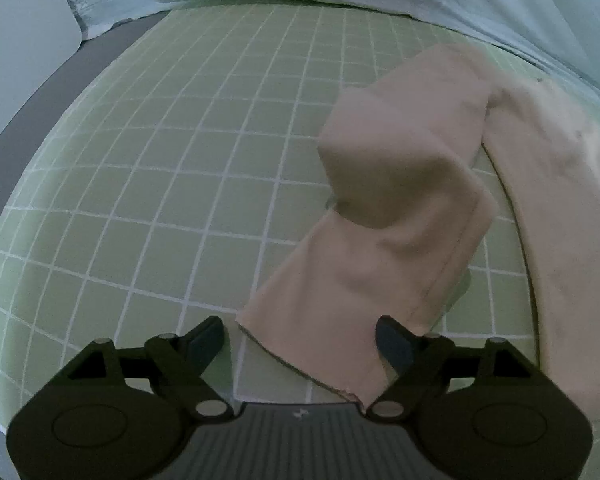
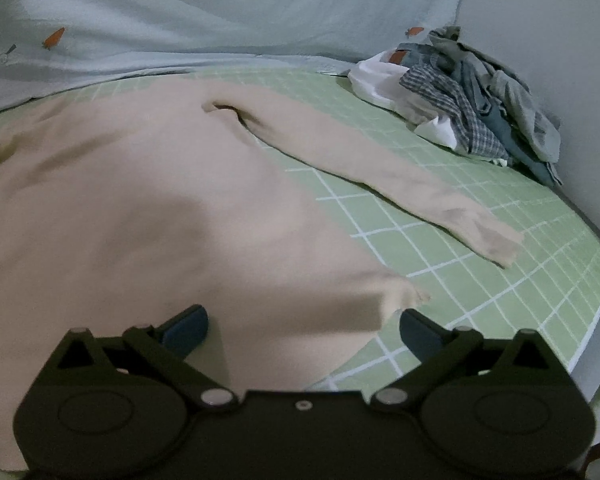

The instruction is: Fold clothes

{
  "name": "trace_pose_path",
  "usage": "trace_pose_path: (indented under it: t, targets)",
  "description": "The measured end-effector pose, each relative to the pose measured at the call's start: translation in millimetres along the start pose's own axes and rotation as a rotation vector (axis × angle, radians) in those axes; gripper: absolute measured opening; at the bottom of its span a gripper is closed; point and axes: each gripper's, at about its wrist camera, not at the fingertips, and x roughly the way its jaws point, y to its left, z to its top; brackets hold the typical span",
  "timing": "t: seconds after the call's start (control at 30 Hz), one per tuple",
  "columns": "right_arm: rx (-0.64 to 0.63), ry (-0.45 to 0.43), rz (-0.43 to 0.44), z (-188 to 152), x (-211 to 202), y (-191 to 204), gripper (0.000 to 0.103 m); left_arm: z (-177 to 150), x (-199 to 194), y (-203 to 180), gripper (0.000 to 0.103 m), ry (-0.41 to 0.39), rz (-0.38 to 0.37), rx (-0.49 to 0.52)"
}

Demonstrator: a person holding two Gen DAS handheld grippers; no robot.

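Pale pink long-sleeved knit top (image 2: 140, 200) spread on green grid-checked bed sheet (image 2: 480, 248).
Both tools gaping, left tool (image 1: 300, 340) over crumpled sleeve cuff (image 1: 312, 344), right tool (image 2: 304, 328) at hem; soft, floppy — best pinched at edges.

A bed (image 2: 480, 248) spread with a pale green sheet (image 1: 160, 160) gridded in white lines fills the dim room. Along the bed's far edge lies a light blue quilt (image 2: 240, 12) printed with small orange carrots. A plain pale wall (image 2: 548, 40) rises beside the bed's right side, and a grey bed edge (image 1: 16, 120) shows at its left.
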Motion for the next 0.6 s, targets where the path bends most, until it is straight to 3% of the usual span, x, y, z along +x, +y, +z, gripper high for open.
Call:
trace_pose_path:
  t: [0.07,0.13,0.3,0.4,0.6]
  targets:
    - [0.004,-0.001,-0.007,0,0,1,0.103,2,1,3,0.083,-0.002,-0.009,0.0]
    - [0.006,-0.003,-0.016,-1,-1,2,0.103,-2,-2,5,0.072,-0.017,-0.013,0.003]
    - [-0.001,-0.015,-0.045,-2,-3,7,0.103,-4,-7,13,0.011,-0.035,-0.03,-0.01]
    - [-0.008,-0.023,-0.064,-3,-4,10,0.103,-7,-9,23,0.006,-0.039,-0.025,-0.045]
    - [-0.018,-0.03,-0.089,-3,-5,15,0.103,-10,-17,61,0.005,-0.059,0.099,-0.15]
